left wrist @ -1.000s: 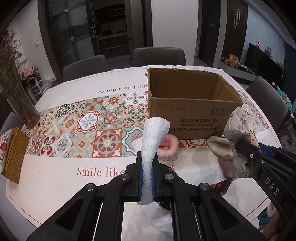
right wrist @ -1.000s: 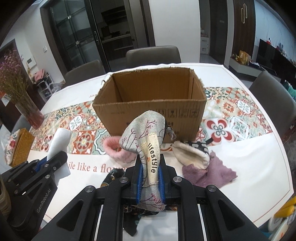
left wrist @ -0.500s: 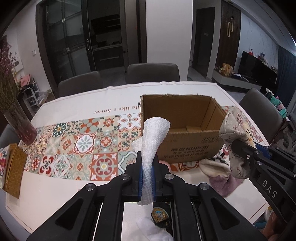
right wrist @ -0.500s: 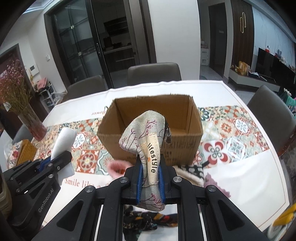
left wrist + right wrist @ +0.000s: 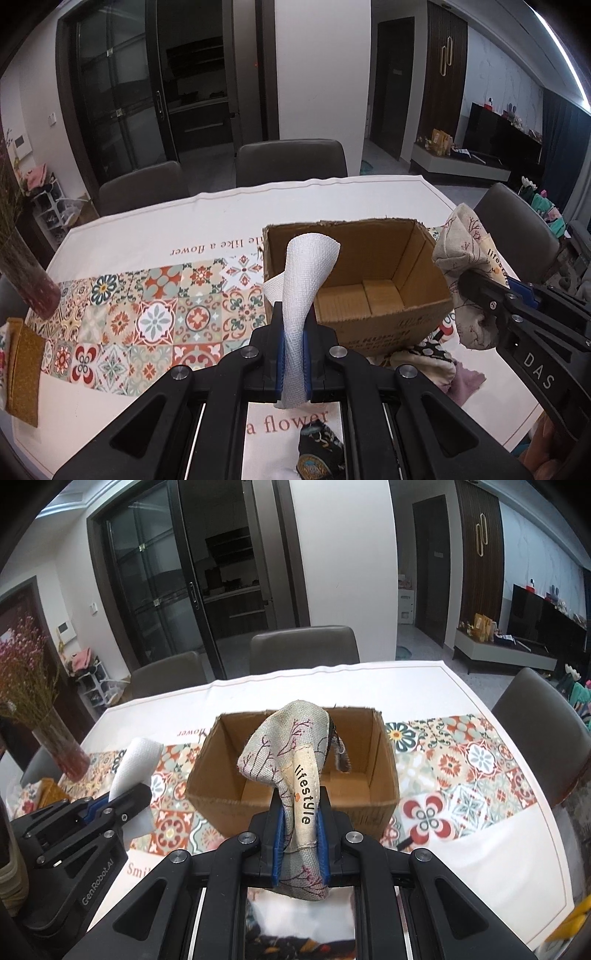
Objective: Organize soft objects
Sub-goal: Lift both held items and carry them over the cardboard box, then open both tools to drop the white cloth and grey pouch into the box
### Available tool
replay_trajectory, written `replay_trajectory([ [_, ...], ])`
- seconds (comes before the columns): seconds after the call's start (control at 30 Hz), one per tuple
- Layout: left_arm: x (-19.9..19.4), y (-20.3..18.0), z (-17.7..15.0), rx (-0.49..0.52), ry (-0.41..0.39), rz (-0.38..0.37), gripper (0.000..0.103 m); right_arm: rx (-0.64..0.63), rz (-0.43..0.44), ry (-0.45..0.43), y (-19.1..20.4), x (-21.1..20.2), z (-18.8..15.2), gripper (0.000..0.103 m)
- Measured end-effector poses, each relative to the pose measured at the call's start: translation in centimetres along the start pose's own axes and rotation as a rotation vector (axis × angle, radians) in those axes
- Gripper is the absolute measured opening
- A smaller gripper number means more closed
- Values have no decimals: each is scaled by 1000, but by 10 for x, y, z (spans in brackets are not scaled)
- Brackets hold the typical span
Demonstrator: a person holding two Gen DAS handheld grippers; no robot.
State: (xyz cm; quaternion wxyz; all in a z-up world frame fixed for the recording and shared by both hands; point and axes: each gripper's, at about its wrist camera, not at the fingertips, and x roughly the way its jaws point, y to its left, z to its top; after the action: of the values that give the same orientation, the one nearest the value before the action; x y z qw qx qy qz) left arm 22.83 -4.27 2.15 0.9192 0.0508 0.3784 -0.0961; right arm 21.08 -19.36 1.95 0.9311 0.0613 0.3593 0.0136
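Left gripper [image 5: 293, 350] clamped on a white cloth [image 5: 304, 288]; jaws narrow, blue pads pressed on both sides of it; cloth stood up past the fingertips in a loose roll, a short end hanging below the jaws. Right gripper [image 5: 300, 834] clamped likewise on a floral pouch [image 5: 291, 753] with a "lifestyle" tag; pouch bulged above the jaws and sagged a little under them.

Box [image 5: 384, 775] sat open beyond both pairs of jaws, on the tablecloth [image 5: 461, 834]; its inside showed only bare cardboard floor. From the left wrist view the box lay ahead and to the right of the jaws, the white cloth crossing its near-left corner; from the right wrist view it lay straight ahead, the pouch in front of its opening.

Each gripper showed in the other's view: right one at far right, left one at lower left.

Below and right of the left jaws, near the box: a cream-and-black item [image 5: 428, 354]; a purple cloth [image 5: 465, 384]; a dark patterned piece [image 5: 319, 448] under the jaws. Vase [image 5: 61, 753] far left of the right jaws.
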Motion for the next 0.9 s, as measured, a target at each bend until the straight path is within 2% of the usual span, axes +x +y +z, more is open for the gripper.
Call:
replay_trajectory([
  [0.13, 9, -3, 12, 19, -13, -5, 10, -6, -13, -14, -3, 6, 10, 16],
  [0.3, 30, -5, 22, 24, 12, -31, 10, -25, -14, -24, -2, 14, 21, 16],
  [0.63, 56, -7, 45, 61, -4, -69, 10, -27, 13, -7, -6, 42, 39, 17],
  [0.9, 83, -11, 56, 60, 35, -118, 10, -24, 10, 6, -7, 61, 50, 17],
])
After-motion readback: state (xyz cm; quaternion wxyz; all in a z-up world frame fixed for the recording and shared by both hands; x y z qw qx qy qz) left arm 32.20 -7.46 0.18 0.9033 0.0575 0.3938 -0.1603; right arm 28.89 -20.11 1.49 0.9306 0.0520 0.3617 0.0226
